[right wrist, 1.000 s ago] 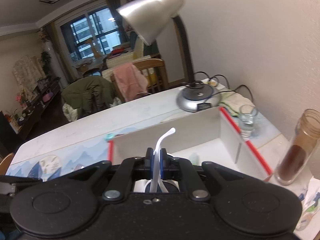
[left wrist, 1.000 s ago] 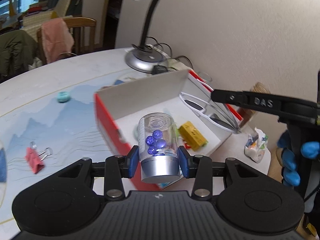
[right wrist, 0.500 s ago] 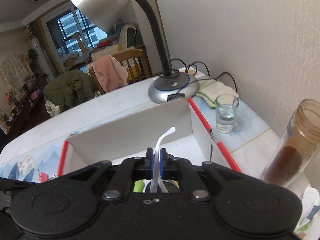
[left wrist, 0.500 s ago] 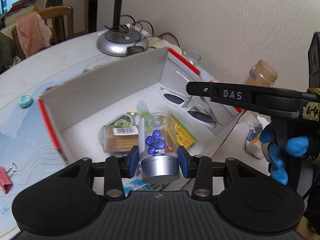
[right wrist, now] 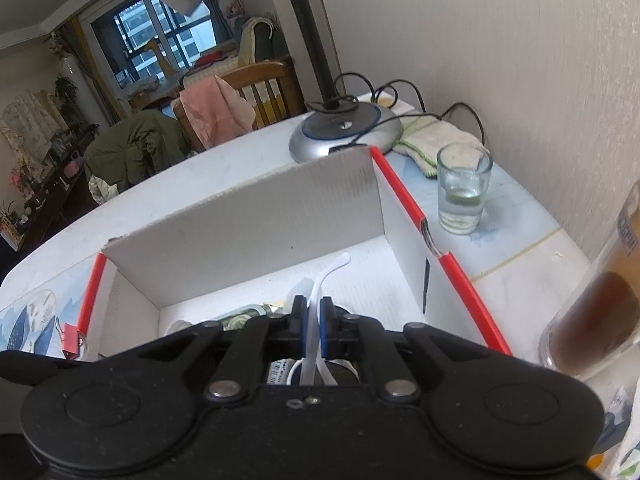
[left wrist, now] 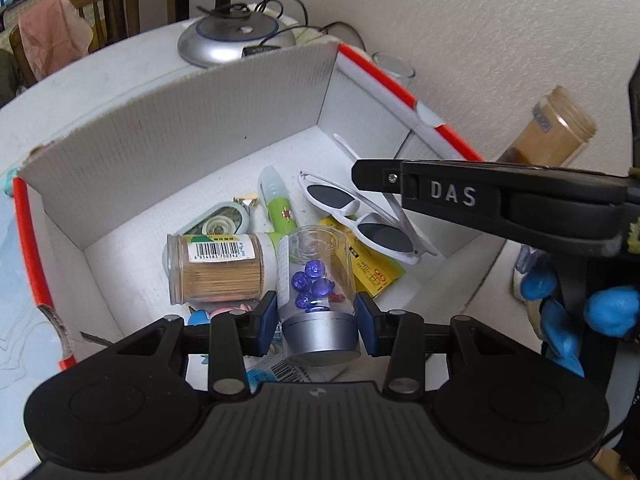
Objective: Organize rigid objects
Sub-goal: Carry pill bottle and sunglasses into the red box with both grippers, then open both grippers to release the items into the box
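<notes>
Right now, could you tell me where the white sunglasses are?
In the left wrist view, the white sunglasses hang over the right half of the cardboard box, pinched by one temple in the right gripper, above the yellow packet.

White sunglasses (left wrist: 362, 222) with dark lenses, clear vial (left wrist: 318, 280) of blue beads, red-edged white box (left wrist: 180, 148).

Black hand-held gripper (left wrist: 317, 312), blue pads (left wrist: 265, 317), silver screws, "DAS" lettering; blue glove (left wrist: 576, 320).
</notes>
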{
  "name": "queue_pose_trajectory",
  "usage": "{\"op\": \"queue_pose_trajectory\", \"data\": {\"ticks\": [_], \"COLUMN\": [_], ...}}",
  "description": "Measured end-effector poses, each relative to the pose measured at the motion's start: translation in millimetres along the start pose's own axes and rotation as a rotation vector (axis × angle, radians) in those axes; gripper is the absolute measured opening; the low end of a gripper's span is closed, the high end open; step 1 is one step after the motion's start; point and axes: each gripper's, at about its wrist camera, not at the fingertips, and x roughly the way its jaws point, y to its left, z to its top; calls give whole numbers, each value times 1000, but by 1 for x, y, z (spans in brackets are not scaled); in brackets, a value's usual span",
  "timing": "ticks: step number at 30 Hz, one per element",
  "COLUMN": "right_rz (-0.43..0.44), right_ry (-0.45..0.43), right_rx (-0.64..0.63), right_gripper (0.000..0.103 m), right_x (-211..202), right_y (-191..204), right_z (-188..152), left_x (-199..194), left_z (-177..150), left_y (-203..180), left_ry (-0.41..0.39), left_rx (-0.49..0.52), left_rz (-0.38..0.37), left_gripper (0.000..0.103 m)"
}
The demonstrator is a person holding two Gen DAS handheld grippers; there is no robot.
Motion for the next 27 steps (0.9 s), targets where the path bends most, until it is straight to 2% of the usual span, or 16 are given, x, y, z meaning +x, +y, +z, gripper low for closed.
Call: {"op": "queue_pose_trajectory", "data": {"ticks": [8,13,21,23,25,27], "right_rz": [1,6,-2,-6,-9,-13], "right_ry": [37,55,71,73,70,67], "right_rx": [4,18,40,39,38,42], "right_gripper": [6,15,25,31,33,35], "right_x": [6,9,4,2,0,-3], "right_y": [-1,-4,-9,-8,-8,-8], "right_z": [-6,-7,-9,-10,-10,-9], "left_x": [14,19,16,15,12,7], "left_z": [5,7,4,3,2,-1], "left_y": [2,5,8,9,8,10], "left_ry": [35,62,51,47,35,26], "left_rx": [-39,-72,-75,-77,-70,-68], "left_rz": [-6,-13,-16,-13,-6,-8], "left_gripper": [41,41,42,48,55,56]}}
